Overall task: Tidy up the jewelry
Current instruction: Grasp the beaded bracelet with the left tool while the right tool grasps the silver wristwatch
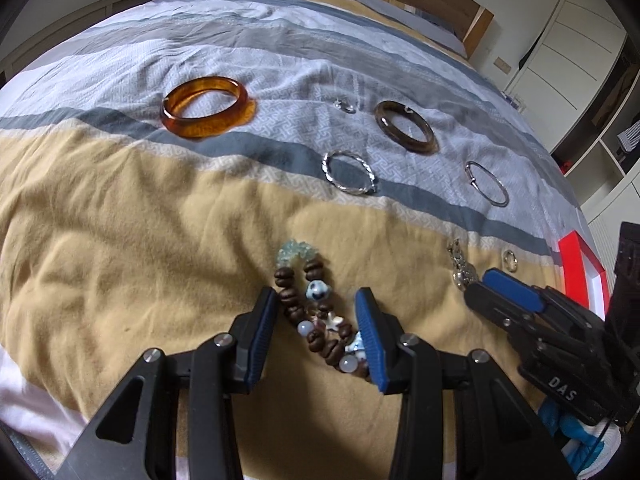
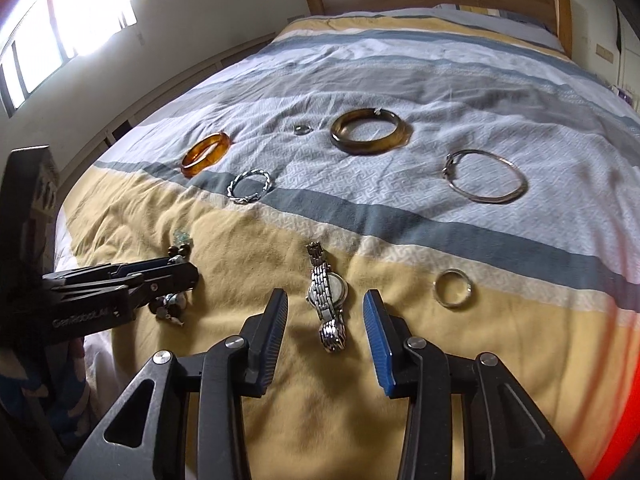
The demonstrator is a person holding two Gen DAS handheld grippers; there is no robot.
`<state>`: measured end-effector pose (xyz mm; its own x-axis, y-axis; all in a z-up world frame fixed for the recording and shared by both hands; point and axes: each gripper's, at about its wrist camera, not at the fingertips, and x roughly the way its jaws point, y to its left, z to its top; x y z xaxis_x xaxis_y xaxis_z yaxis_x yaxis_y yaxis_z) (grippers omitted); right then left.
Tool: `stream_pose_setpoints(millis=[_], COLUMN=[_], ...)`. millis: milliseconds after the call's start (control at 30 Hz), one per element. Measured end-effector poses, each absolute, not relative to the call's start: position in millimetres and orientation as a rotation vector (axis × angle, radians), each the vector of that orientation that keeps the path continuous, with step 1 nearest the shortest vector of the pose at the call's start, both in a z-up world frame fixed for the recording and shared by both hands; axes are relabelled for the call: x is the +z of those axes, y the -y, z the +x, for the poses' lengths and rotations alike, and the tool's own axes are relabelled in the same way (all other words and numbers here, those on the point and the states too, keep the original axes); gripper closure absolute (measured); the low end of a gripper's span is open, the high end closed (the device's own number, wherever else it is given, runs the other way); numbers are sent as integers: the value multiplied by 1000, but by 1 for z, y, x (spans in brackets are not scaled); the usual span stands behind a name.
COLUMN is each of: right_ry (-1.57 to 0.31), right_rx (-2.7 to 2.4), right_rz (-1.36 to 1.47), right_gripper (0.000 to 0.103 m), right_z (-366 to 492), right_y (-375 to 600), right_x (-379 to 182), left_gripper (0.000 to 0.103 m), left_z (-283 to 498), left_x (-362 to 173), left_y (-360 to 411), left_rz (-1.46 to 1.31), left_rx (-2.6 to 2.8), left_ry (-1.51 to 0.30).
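On the bed (image 2: 500, 92) nothing's sorted yet, by my read: amber bangle (image 1: 206, 107), brown bangle (image 2: 370, 130), silver hoops etc. lie loose. Left gripper (image 1: 316, 332) jaws part open astride the bead bracelet (image 1: 320, 312), pads not pressing. Right gripper (image 2: 326, 332) jaws part open round the watch (image 2: 328, 296), no grip. Red box (image 1: 580, 268) cut off at the edge; contents hidden.
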<state>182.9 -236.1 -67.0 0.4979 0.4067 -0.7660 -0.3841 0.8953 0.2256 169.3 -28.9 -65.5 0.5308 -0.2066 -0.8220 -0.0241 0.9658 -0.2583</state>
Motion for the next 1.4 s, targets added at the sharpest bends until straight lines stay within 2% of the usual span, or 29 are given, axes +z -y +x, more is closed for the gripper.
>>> stream_pose_setpoints(millis=[467, 600, 633, 1033, 1400], right_ry=[-945, -942, -942, -944, -939], right_rx=[466, 462, 463, 476, 514], right_rz=[1, -8, -6, -6, 24], right_gripper=[64, 73, 77, 78, 78], right_z=[190, 190, 191, 189, 169], right_y=[229, 227, 227, 226, 226], right_x=[-81, -83, -83, -81, -64], left_gripper=[65, 66, 66, 86, 88], left_z=[169, 169, 169, 167, 149], left_x=[-74, -74, -74, -71, -49], left_y=[37, 37, 37, 38, 36], left_rz=[-194, -191, -189, -186, -202], left_rx=[-103, -107, -107, -115, -127], left_ry=[-966, -958, -955, -956, -958])
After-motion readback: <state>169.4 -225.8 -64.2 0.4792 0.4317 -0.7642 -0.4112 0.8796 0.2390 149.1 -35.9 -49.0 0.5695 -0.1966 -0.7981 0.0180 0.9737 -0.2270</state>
